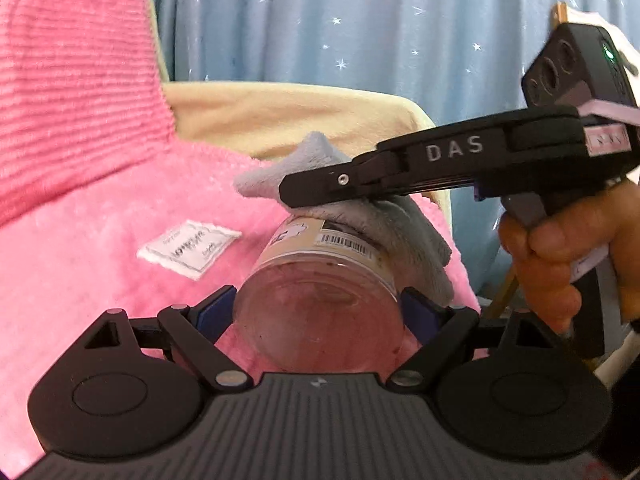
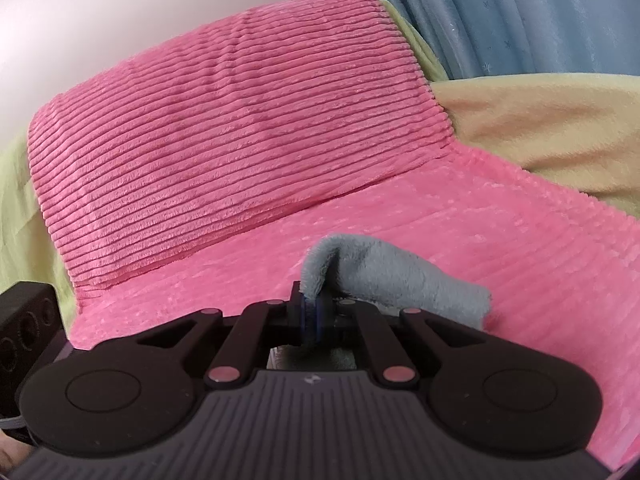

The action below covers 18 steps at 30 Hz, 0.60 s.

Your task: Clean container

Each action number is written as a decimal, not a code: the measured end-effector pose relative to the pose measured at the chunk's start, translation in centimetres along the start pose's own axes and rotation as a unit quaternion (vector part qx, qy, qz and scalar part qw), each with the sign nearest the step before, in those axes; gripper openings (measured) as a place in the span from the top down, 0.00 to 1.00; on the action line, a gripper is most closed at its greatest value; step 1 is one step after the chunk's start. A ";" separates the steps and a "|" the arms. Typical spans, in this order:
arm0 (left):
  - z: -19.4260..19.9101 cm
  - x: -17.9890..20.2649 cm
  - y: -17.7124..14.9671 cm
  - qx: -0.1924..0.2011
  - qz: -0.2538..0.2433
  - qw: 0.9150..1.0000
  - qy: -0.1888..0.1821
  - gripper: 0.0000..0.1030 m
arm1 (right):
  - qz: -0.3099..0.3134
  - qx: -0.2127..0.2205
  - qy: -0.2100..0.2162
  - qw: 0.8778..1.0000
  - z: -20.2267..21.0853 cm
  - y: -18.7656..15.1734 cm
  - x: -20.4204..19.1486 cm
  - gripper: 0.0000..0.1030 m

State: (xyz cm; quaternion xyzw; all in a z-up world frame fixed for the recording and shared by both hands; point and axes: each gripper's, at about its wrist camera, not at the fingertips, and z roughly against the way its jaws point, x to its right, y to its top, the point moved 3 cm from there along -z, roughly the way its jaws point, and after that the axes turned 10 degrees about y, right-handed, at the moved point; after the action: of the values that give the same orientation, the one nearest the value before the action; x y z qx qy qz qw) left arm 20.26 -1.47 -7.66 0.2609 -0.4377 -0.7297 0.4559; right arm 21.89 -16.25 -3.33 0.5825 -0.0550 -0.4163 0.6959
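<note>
Between left tool (image 1: pixel 318 312) fingers, container (image 1: pixel 320 292).

One clear round plastic container (image 1: pixel 320 312) with a barcode label sits low at the centre of the left wrist view, and one fluffy grey cloth (image 1: pixel 404 236) lies just above it. Two black two-finger grippers show — the left gripper (image 1: pixel 320 312) at bottom centre, the right gripper (image 1: pixel 292 196) reaching in from the right edge — plus one hand (image 1: pixel 560 256) at right. One pink ribbed plush cushion (image 2: pixel 224 128) fills the upper left of the right wrist view, and one white sewn-on tag (image 1: pixel 188 248) shows left of centre.

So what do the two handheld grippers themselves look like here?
Both are matte black with ribbed grey bodies, round side discs, linkage arms with silver pins and blue-padded jaws. The right gripper bears white "DAS" lettering, a pink band and a green light. The left gripper matches it.
</note>
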 end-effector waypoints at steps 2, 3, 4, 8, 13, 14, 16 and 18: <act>0.1 0.0 0.1 0.001 -0.008 1.000 0.002 0.15 | 0.000 -0.001 0.003 1.000 0.0 0.0 -0.1 0.97; 0.1 0.2 0.2 0.004 -0.018 1.000 0.007 0.15 | 0.000 -0.002 0.004 1.000 0.0 0.0 -0.2 0.97; 0.1 0.6 0.2 0.009 -0.040 0.999 0.020 0.15 | 0.000 -0.002 0.005 1.000 0.0 0.0 -0.2 0.97; 0.1 2.4 -0.3 0.024 -0.146 0.986 0.079 0.15 | 0.002 -0.006 0.015 1.000 0.2 -0.4 -0.2 0.97; -0.2 3.4 -0.5 0.031 -0.190 0.976 0.098 0.15 | 0.017 -0.014 0.010 1.000 0.5 -1.0 -0.1 0.97; -0.2 3.4 -0.5 0.030 -0.185 0.978 0.096 0.15 | 0.018 -0.008 -0.008 1.000 0.7 -0.9 0.4 0.97; -0.2 2.8 -0.2 0.027 -0.156 0.984 0.084 0.15 | 0.011 0.005 -0.039 0.999 1.0 -0.5 1.4 0.97; -0.3 2.0 0.0 0.020 -0.118 0.991 0.066 0.15 | -0.004 0.012 -0.045 0.999 1.3 -0.4 2.2 0.97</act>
State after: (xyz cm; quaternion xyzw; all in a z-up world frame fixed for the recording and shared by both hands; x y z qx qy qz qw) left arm 19.57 -3.41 -7.77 0.3673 -0.3876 -0.7509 0.3887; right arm 22.34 -18.61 -4.16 0.5717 -0.0886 -0.4439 0.6843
